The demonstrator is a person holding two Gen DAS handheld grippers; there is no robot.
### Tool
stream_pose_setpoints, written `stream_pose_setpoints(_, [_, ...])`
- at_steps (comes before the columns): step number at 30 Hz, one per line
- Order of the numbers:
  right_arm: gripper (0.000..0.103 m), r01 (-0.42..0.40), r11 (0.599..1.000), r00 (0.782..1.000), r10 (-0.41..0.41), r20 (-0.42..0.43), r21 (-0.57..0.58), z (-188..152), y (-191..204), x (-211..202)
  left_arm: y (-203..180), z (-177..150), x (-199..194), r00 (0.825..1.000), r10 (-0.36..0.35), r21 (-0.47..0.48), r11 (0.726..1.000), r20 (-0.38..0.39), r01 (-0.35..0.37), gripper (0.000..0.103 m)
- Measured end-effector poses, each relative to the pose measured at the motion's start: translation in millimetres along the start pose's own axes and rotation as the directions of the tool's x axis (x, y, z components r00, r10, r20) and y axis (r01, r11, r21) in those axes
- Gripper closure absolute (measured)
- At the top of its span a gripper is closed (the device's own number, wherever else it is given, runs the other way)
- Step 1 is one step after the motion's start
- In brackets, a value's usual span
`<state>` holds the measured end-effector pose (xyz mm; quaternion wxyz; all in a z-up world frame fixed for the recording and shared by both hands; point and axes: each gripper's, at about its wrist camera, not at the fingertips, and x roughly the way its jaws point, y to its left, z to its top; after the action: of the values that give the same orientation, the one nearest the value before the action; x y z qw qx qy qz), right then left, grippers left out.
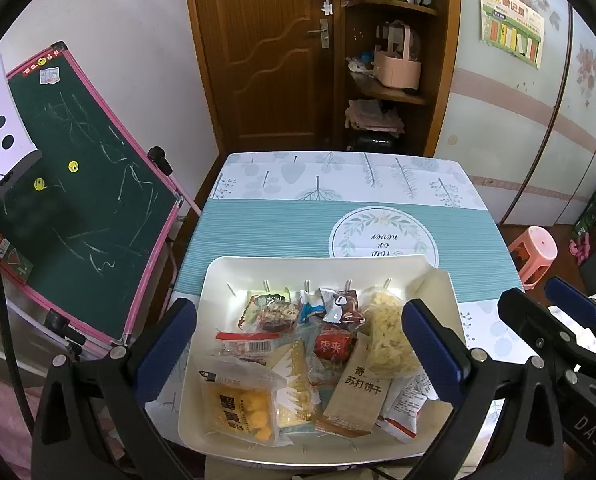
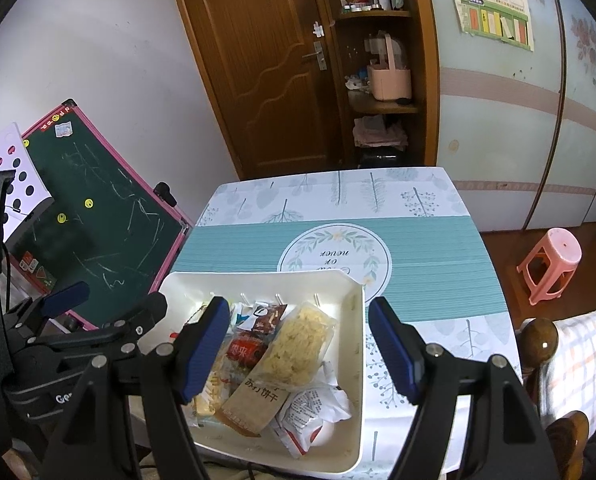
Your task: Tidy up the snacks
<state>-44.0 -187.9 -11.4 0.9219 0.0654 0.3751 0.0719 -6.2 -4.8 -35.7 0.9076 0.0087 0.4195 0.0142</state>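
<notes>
Crinkly plastic everywhere: the snack packets sat heaped in a white tray [image 1: 202, 320] at the table's [image 1: 258, 224] near edge. Both grippers hung spread apart and empty above it. The right gripper [image 2: 301, 348] was nearer the clear bag of pale puffed crisps [image 2: 298, 344], which lay straight ahead between its jaws, long axis running near-to-far. The left gripper [image 1: 298, 348] straddled the tray's middle.

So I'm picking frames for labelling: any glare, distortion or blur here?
Left wrist view: strong fisheye bending of the door; the white tray is bright but the snack packets stay readable. Right wrist view: same bending, a glare spot on the wooden knob, dark vignette corners, no motion blur.
</notes>
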Motion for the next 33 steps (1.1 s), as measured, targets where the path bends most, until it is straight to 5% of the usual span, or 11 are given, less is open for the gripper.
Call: stream_pose_setpoints(33, [0.03, -0.012, 0.999, 0.999, 0.013, -0.029, 0.03, -9.3, -4.6, 9.0, -1.1, -6.5, 3.0, 1.0, 0.008, 0.008, 1.0, -0.014, -0.007, 0.002])
